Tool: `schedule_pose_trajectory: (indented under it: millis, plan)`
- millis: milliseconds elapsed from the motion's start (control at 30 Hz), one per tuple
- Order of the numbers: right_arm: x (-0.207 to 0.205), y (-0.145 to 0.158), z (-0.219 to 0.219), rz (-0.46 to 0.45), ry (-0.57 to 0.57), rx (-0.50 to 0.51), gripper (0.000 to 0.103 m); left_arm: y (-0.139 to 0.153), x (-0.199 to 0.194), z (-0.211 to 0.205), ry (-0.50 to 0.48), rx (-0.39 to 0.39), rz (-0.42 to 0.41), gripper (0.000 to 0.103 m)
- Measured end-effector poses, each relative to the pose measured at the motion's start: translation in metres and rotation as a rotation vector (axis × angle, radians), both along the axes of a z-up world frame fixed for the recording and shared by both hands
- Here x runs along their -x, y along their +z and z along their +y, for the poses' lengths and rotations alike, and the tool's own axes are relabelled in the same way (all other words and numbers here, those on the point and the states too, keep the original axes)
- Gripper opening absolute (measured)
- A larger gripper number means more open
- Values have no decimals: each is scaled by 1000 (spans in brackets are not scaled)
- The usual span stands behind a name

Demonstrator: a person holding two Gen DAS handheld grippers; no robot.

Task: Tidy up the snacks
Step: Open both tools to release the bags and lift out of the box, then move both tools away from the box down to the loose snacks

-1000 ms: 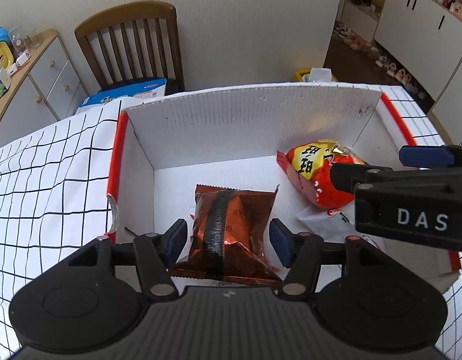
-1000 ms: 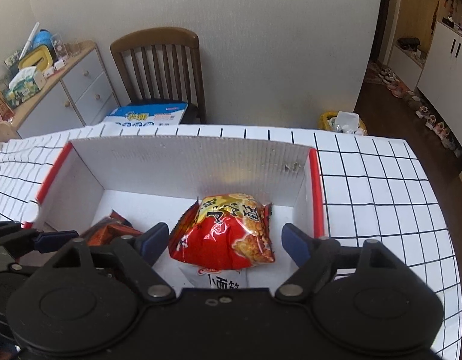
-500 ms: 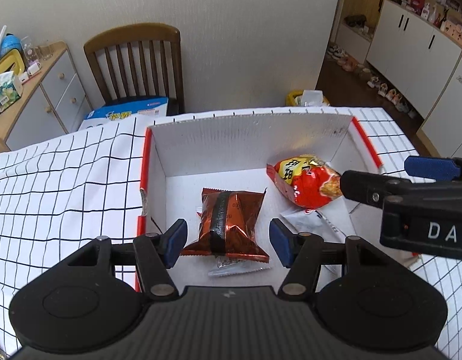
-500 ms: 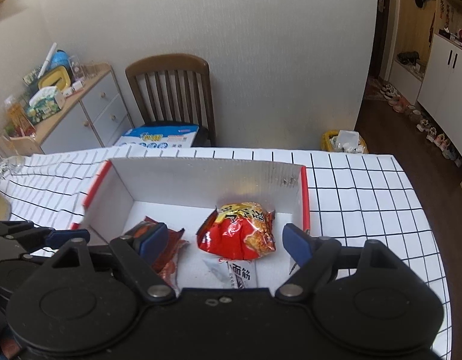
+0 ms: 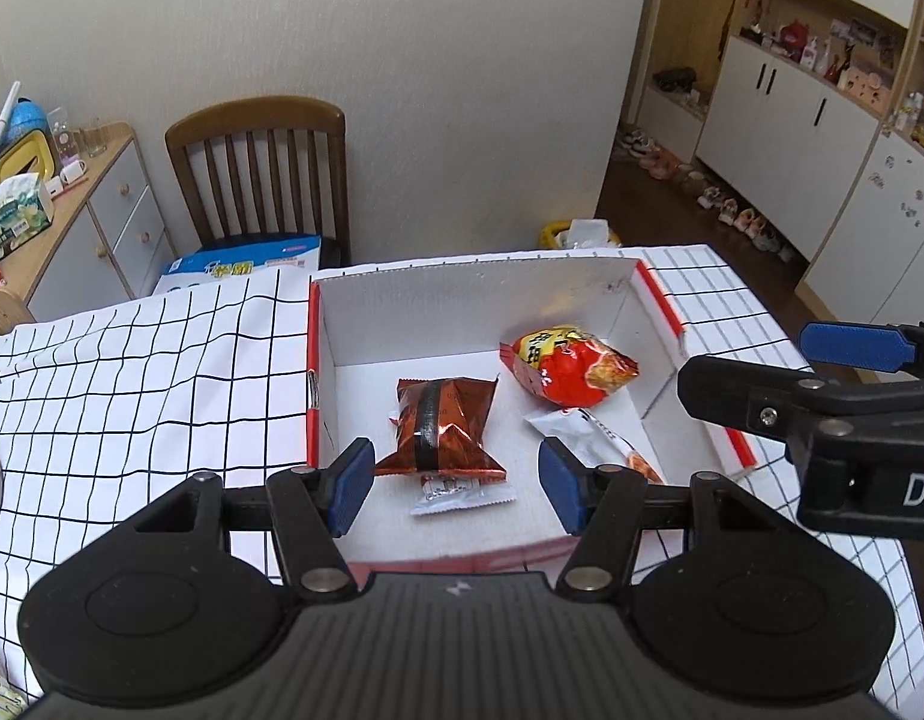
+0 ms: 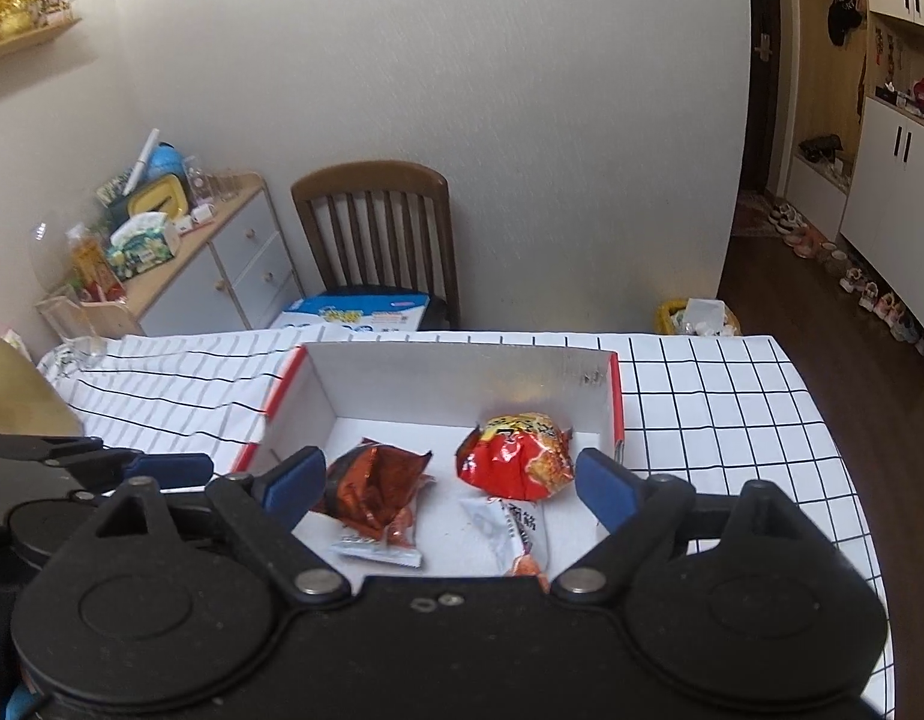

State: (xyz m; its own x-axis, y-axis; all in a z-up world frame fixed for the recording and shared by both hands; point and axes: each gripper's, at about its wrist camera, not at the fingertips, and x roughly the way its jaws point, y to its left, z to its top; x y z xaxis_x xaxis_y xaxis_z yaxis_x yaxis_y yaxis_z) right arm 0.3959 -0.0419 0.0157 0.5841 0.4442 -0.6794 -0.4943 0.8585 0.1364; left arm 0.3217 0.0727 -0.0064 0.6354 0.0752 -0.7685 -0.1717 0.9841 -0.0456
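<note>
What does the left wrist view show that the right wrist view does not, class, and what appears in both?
Only the left wrist view shows the tall white cupboards with cluttered shelves and the right gripper from the side.

Only the right wrist view shows the wooden wall shelf with a gold ornament and the dark door.

Both show the white cardboard box with red edges, the dark copper foil snack packet, the puffed red and yellow snack bag, the white sachet, the brown wooden chair and the white black-grid tablecloth.

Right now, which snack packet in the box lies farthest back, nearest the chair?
The puffy red and yellow bag, at the right of the white box. The brown foil packet and the two flat pale sachets lie nearer the front.
</note>
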Motion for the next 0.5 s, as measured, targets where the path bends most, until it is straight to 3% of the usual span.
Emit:
schedule_pose_trajectory:
  millis: [500]
  plan:
    - [63,18,-26,-33,36,-65,94,24,62,-10,-58,15,-80,60]
